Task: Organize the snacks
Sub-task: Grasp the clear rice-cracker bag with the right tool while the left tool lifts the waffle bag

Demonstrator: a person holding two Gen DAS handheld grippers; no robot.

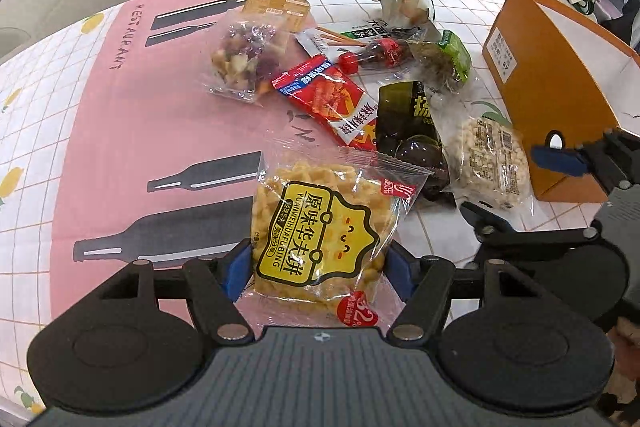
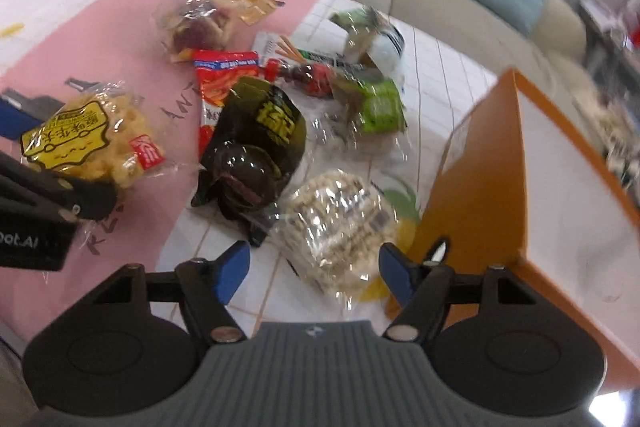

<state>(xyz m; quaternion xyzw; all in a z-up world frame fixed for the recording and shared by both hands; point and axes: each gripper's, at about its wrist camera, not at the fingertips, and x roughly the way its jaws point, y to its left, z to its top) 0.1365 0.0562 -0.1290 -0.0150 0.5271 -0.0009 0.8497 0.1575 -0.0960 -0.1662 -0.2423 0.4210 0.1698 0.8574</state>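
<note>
Left gripper (image 1: 320,267) grasps the yellow waffle-snack bag (image 1: 324,227), bottom centre of its view, pads pressed on both sides. Right gripper (image 2: 314,269) released, jaws apart w/ rice-puff pack (image 2: 340,227) between, not pinched. Orange box (image 2: 520,187) at right, on bench (image 1: 120,107).

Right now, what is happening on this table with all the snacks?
A person with a handheld gripper in each hand is sorting snack packets. The left gripper is closed on the yellow waffle-biscuit bag. The right gripper is open around the clear puffed-rice packet, not pressing it. The orange box stands beside the pile, and the other snacks lie on the tablecloth.
</note>
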